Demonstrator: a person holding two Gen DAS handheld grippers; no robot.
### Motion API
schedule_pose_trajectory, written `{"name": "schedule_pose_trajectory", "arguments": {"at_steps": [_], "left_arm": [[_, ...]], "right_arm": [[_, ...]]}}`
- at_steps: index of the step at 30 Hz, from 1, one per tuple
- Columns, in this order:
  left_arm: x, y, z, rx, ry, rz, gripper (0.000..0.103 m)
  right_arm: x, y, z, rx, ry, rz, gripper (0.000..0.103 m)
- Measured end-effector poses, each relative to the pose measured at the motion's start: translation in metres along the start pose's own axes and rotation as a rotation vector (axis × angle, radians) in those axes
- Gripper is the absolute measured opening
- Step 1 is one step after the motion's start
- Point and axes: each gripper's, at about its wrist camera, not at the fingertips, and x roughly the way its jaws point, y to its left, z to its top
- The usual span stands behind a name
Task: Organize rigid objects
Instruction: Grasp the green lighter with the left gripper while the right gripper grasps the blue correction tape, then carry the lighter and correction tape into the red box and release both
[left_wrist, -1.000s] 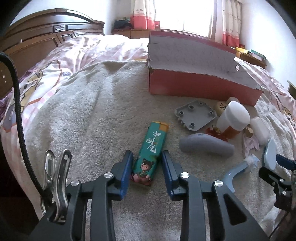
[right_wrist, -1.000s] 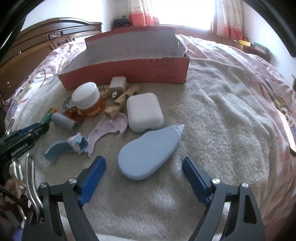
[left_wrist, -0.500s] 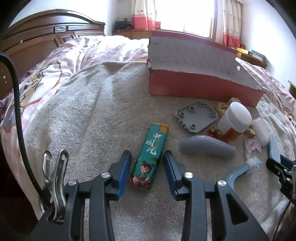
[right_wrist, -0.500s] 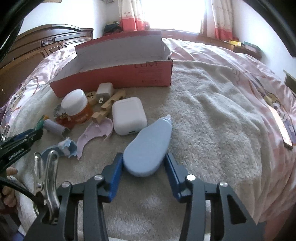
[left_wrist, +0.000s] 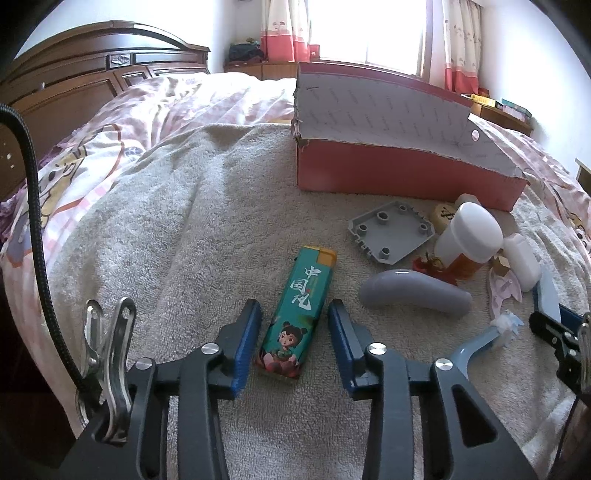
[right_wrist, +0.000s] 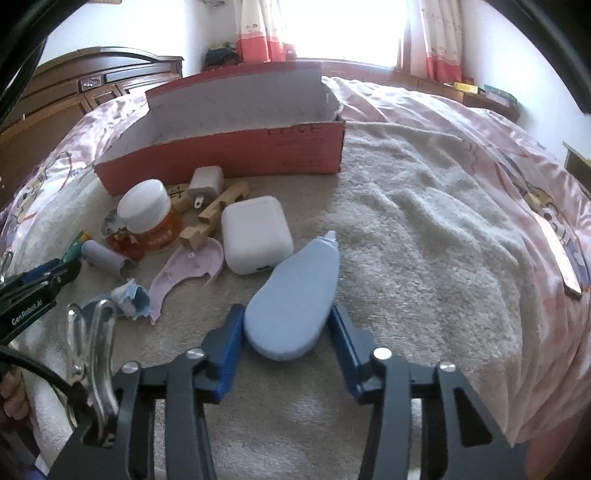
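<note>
The left gripper (left_wrist: 295, 328) straddles the green lighter (left_wrist: 297, 314) lying flat on the towel (left_wrist: 177, 229). Its jaws are closing, with a thin gap visible on each side of the lighter, so the pads do not press on it. The lighter's near end sits between the fingers and its yellow top points to 12 o'clock.

The right gripper (right_wrist: 286, 343) is clenched on the blue teardrop case (right_wrist: 295, 299): both pads touch its wide end and the narrow tip points to 1 o'clock. Whether the case is lifted off the towel is hard to tell.

The red box (right_wrist: 229, 147) lies at 12 o'clock, open; its floor is hidden behind the near wall. At 10 o'clock from the case are a white case (right_wrist: 256, 232), a jar (right_wrist: 149, 214) partly covering a red piece, a charger (right_wrist: 205, 184) and a wooden piece (right_wrist: 214, 218). In the left view the blue case is mostly cut off at 3 o'clock behind the right gripper's tip.
</note>
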Motion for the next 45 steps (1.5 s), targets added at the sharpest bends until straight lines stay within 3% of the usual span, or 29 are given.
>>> {"name": "schedule_pose_trajectory", "arguments": {"at_steps": [4,12,28,31,36,45], "left_arm": [[-0.004,0.003,0.000,-0.015,0.002,-0.011,0.024],[-0.015,0.003,-0.001,-0.034,0.012,-0.073,0.024],[-0.053,-0.003,0.015,-0.045,-0.052,-0.120,0.024],[-0.055,-0.005,0.020,-0.046,-0.056,-0.123,0.024],[-0.058,-0.011,0.032,-0.025,-0.057,-0.131,0.024],[-0.055,-0.029,0.063,0.028,-0.067,-0.154,0.024]], "right_arm": [[-0.003,-0.003,0.000,0.014,0.001,0.015,0.046],[-0.014,-0.008,-0.004,0.046,-0.011,0.059,0.046],[-0.037,0.001,0.001,0.029,-0.050,0.124,0.046],[-0.040,-0.002,0.005,0.076,-0.035,0.214,0.046],[-0.045,0.000,0.016,0.085,-0.033,0.264,0.046],[-0.045,0.011,0.047,0.021,-0.056,0.257,0.046]]}}
